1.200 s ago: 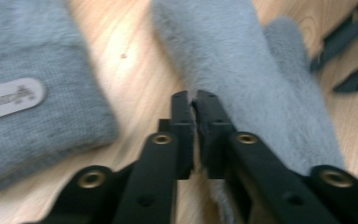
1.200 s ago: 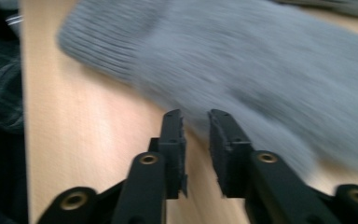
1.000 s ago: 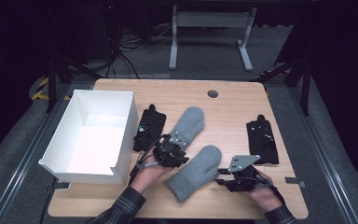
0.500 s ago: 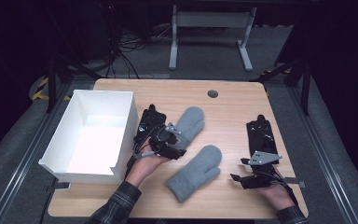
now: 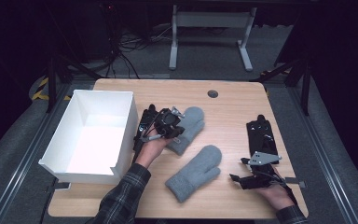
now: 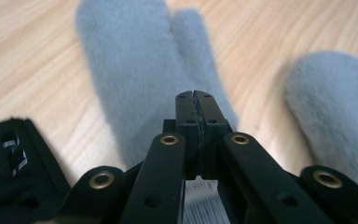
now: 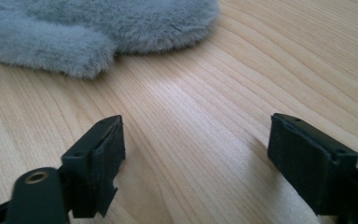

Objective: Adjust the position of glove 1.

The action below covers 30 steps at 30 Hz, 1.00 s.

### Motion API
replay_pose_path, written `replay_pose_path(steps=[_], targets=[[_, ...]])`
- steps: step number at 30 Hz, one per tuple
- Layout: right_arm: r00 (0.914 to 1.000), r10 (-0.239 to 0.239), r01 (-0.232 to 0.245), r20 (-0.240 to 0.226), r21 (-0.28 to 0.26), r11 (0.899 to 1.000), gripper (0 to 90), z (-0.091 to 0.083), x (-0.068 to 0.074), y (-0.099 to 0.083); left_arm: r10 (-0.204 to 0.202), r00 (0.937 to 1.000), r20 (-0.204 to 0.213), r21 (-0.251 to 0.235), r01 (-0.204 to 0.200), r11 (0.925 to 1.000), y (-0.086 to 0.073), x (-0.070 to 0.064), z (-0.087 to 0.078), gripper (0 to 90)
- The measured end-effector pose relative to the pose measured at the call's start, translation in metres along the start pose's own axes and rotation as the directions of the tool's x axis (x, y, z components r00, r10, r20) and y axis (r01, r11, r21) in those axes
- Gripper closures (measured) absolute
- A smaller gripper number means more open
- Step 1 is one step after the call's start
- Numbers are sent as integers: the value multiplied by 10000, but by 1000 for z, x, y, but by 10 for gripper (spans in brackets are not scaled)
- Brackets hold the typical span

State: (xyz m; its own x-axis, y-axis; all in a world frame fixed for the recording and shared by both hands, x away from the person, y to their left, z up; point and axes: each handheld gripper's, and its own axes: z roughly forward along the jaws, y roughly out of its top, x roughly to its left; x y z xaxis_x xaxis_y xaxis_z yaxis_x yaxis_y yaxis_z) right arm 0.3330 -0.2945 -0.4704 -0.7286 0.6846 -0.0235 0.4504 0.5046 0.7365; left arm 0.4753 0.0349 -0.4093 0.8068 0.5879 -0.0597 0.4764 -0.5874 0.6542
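Note:
Two grey fleece mittens lie on the wooden table. The upper mitten [image 5: 192, 122] [image 6: 135, 70] points away from me, and the lower mitten [image 5: 196, 173] [image 6: 340, 116] [image 7: 98, 28] lies slantwise nearer the front. My left gripper [image 5: 175, 122] [image 6: 196, 107] hovers over the upper mitten's left side, its jaws pressed together with nothing between them. My right gripper [image 5: 238, 170] [image 7: 196, 140] rests low near the front right. Its jaws are wide apart over bare wood, a little to the right of the lower mitten.
A white open box [image 5: 58, 154] stands at the table's left edge. A black gripper holder [image 5: 143, 125] [image 6: 9, 163] lies beside the box, and another [image 5: 261, 136] at the right. A round cable hole [image 5: 212, 94] sits near the far edge.
My left gripper has moved away from me, from between the mittens up to the upper one. My right gripper has drawn back rightward from the lower mitten.

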Motion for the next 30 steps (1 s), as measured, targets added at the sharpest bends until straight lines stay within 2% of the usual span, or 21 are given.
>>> replay_pose_path(steps=[5, 6, 12, 18, 19, 25, 27, 30], targets=[[10000, 59, -59, 64, 35, 10000, 172, 0, 1, 0, -51, 10000, 10, -2, 51, 10000, 8, 2, 12, 898], [10000, 66, -66, 70, 38, 10000, 171, 0, 1, 0, -134, 9999, 29, 115, 134, 9998, 9, 4, 20, 898], [9999, 116, -117, 99, 43, 9999, 169, 0, 1, 0, -238, 9991, 344, 602, 217, 9979, 5, 4, 41, 899], [9999, 130, -131, 110, 40, 9999, 170, 0, 0, 0, -66, 9982, 595, 732, 22, 9973, 0, 0, 38, 900], [9999, 132, -132, 111, 42, 9999, 169, 0, 0, 0, 52, 9974, 719, 773, -108, 9969, -3, -1, 35, 900], [9998, 137, -138, 121, 43, 9999, 168, 0, 0, 0, 161, 9940, 1083, 786, -247, 9966, -13, -7, 28, 899], [9998, 139, -140, 123, 44, 9999, 168, 0, 0, 0, 256, 9907, 1339, 827, -369, 9959, -19, -12, 23, 899], [9998, 138, -138, 126, 46, 9999, 167, 0, 0, 0, 316, 9892, 1430, 863, -443, 9953, -22, -15, 20, 899]])
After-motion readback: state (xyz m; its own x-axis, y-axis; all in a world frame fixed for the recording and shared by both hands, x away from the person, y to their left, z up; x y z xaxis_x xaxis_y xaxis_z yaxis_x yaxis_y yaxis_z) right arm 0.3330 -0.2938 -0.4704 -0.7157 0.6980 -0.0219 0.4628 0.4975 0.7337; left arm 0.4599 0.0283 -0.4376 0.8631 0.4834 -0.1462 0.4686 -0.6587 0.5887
